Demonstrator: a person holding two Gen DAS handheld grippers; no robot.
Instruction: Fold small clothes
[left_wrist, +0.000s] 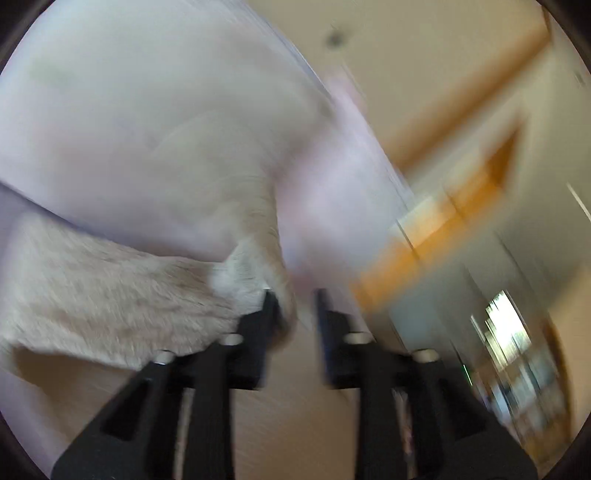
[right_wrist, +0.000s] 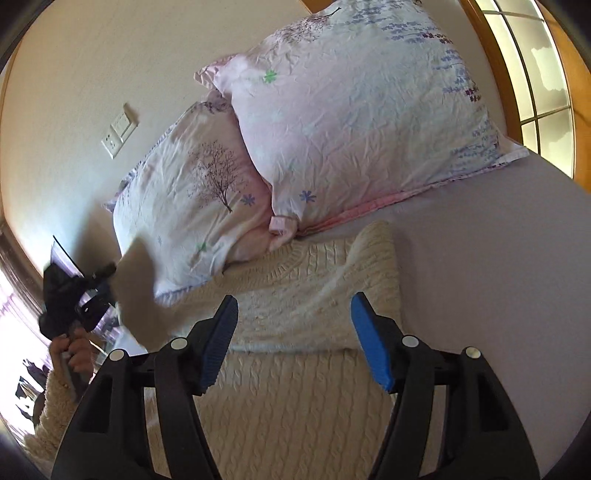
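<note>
A cream cable-knit sweater lies on the grey bed sheet, its right sleeve folded across the body. My right gripper is open and empty, hovering just above the sweater. The left wrist view is blurred by motion. There my left gripper has a gap between its fingers, with a cream sleeve lying against the left finger. In the right wrist view the left gripper is raised at the far left with the sleeve lifted beside it.
Two pink floral pillows lean at the head of the bed, just beyond the sweater's collar. A wall with a light switch is behind. A wooden-framed window is at the right.
</note>
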